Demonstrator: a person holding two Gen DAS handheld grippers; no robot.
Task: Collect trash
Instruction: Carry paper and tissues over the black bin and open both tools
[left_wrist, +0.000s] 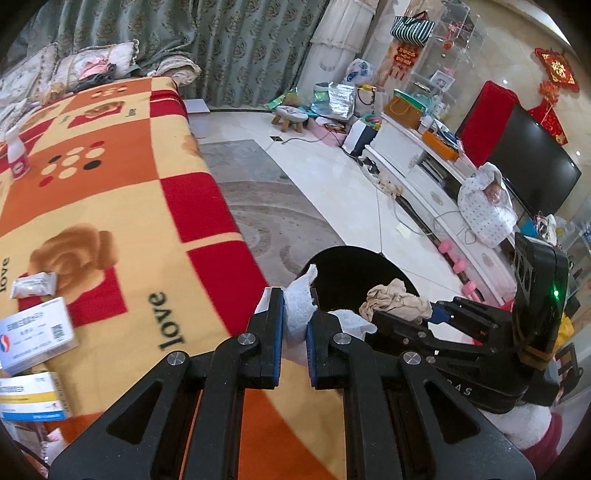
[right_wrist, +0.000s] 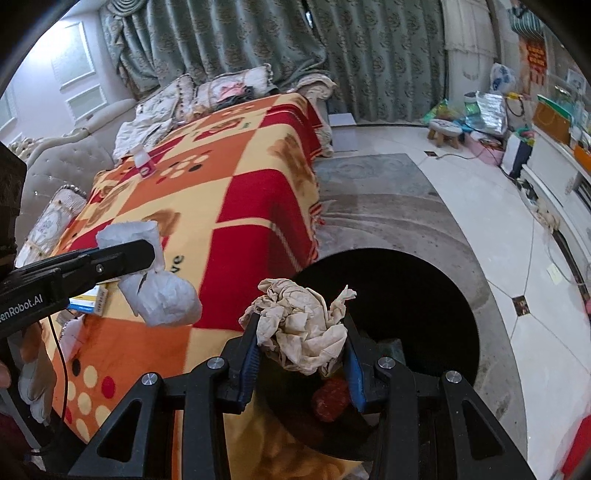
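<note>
My left gripper (left_wrist: 295, 325) is shut on a crumpled white tissue (left_wrist: 297, 306) and holds it at the near rim of a black trash bin (left_wrist: 351, 273) beside the blanket-covered table. In the right wrist view this tissue (right_wrist: 159, 295) hangs from the left gripper (right_wrist: 147, 254) above the table edge. My right gripper (right_wrist: 301, 343) is shut on a crumpled beige paper wad (right_wrist: 303, 325) over the bin's (right_wrist: 406, 302) opening. The wad (left_wrist: 395, 299) and right gripper (left_wrist: 406, 314) also show in the left wrist view. Red trash (right_wrist: 330, 398) lies inside the bin.
An orange, red and yellow blanket (left_wrist: 110, 206) covers the table. On it lie medicine boxes (left_wrist: 35, 336), a small packet (left_wrist: 33, 284) and a white bottle (left_wrist: 16, 155). A grey rug (right_wrist: 388, 206), a TV cabinet (left_wrist: 424, 173) and floor clutter lie beyond.
</note>
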